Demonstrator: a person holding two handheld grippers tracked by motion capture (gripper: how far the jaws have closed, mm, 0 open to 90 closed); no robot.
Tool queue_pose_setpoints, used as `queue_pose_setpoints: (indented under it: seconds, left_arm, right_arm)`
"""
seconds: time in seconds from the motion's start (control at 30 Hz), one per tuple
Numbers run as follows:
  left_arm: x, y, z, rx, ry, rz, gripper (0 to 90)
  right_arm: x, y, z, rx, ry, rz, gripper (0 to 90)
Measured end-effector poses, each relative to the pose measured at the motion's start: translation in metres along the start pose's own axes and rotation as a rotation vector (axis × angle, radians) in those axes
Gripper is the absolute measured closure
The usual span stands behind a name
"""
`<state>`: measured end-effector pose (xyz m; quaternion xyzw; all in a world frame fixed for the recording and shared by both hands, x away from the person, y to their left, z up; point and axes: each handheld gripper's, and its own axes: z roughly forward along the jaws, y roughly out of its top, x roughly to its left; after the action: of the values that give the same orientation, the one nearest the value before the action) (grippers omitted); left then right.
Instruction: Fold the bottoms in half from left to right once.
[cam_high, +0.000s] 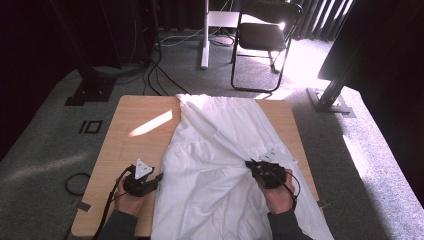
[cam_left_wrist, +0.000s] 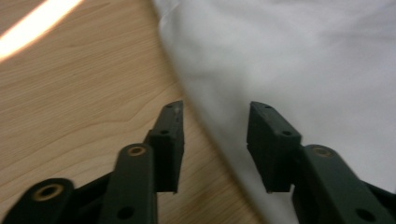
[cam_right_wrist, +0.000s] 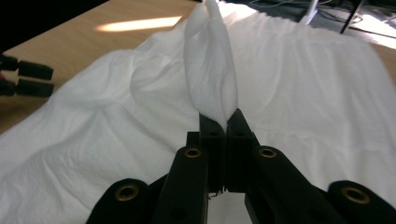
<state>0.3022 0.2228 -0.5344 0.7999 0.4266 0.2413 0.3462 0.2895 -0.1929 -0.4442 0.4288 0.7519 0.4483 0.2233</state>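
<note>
At the left edge of the cloth, the left gripper (cam_high: 161, 177) lies low over the light wooden rectangular tabletop (cam_high: 125, 150), held in the person's left hand (cam_high: 131, 202). In the left gripper view its two black jaws stand apart. The border of the large white thin fabric garment (cam_left_wrist: 299, 70) runs up between them. The left jaw is over bare wood and the right jaw is over cloth. Neither pad presses on the fabric in that view. A bright strip of sunlight (cam_high: 150, 124) lies on the wood ahead and to the left of this gripper.

Between the two grippers, the white garment spreads across the tabletop, creased, its far end reaching the far table edge and its near end hanging over the near edge.

To the right, the right gripper (cam_high: 248, 164) sits over the garment, held in the person's right hand (cam_high: 280, 195). In the right gripper view its jaws are together, clamped on a pinched ridge of the white fabric (cam_right_wrist: 212, 70). That ridge rises from the pads and runs on ahead of the jaws as a taut fold. In that same view the left gripper's jaw tips (cam_right_wrist: 28, 79) show far off to the left, at the cloth's edge.

Beyond the table, well past both grippers, a black folding metal chair (cam_high: 262, 35) stands on grey carpet (cam_high: 50, 150).
</note>
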Motion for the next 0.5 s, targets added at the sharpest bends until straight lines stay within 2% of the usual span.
queue_pose_setpoints:
  seconds: [0.03,0.07,0.13,0.2,0.27,0.3,0.43,0.5]
  left_arm:
    - [0.000,0.000,0.002,0.009,-0.045,-0.014,51.1]
    - [-0.002,0.000,0.004,0.010,-0.067,-0.015,49.7]
    - [-0.006,-0.001,0.007,0.009,-0.080,-0.007,48.4]
    - [-0.013,-0.001,0.013,0.015,-0.148,-0.014,43.3]
    - [-0.018,0.000,0.023,0.045,-0.185,-0.029,36.2]
    - [-0.018,0.000,0.023,0.045,-0.185,-0.029,36.1]
    - [-0.022,0.002,0.031,0.036,-0.230,-0.067,34.7]
    - [-0.027,0.004,0.035,0.026,-0.236,-0.060,34.7]
  right_arm:
    - [-0.009,0.001,-0.006,-0.011,-0.020,0.016,88.6]
    - [-0.013,0.001,-0.008,-0.013,-0.029,0.024,88.6]
    - [-0.017,0.000,-0.010,-0.015,-0.040,0.030,88.6]
    - [-0.024,-0.002,-0.013,-0.013,-0.054,0.042,88.6]
    - [-0.033,-0.007,-0.018,-0.012,-0.072,0.061,88.6]
    - [-0.033,-0.007,-0.018,-0.012,-0.072,0.061,88.6]
    - [-0.040,-0.012,-0.022,-0.010,-0.087,0.077,88.6]
    - [-0.043,-0.014,-0.021,-0.002,-0.089,0.081,88.6]
